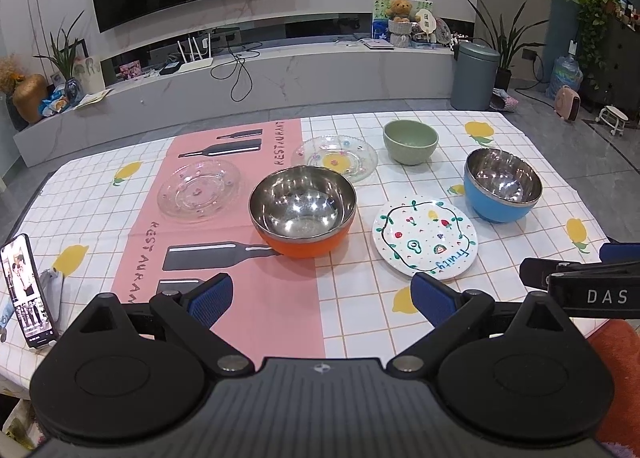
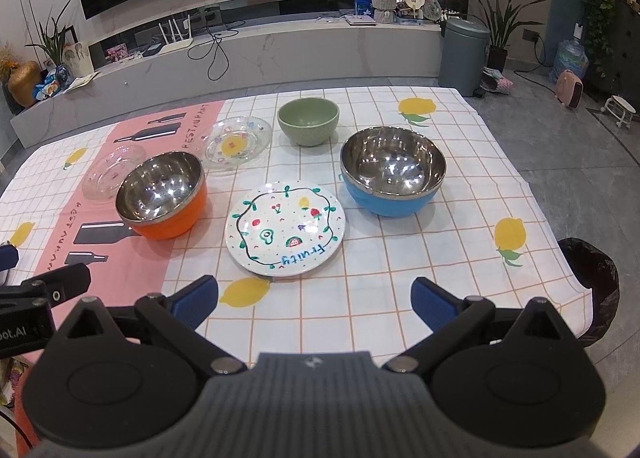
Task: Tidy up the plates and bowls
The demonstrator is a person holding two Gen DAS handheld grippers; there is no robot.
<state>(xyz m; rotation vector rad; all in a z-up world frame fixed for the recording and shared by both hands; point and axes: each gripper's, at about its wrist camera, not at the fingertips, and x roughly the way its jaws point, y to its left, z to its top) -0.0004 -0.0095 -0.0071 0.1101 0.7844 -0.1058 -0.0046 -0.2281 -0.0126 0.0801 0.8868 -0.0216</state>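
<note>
Both claws hang wide and empty over the near table edge: left claw [image 1: 322, 300], right claw [image 2: 314, 298]. Ahead, the fruit-painted plate [image 2: 285, 228] lies flat mid-table; it looks hard, slick and breakable, so pinch its raised rim. The steel-lined orange bowl [image 1: 303, 211] seems light and rigid.

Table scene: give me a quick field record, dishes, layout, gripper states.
bowls: orange bowl, blue bowl, green bowl, all upright and empty
plates: fruit-print plate, two clear glass plates
stacking: none, every dish sits apart on the tablecloth
layout: fruit-print plate between orange and blue bowls; green bowl at the far side
left gripper: open, holding nothing, near table edge
right gripper: open, holding nothing, near table edge
other: phone propped at the left edge
</note>
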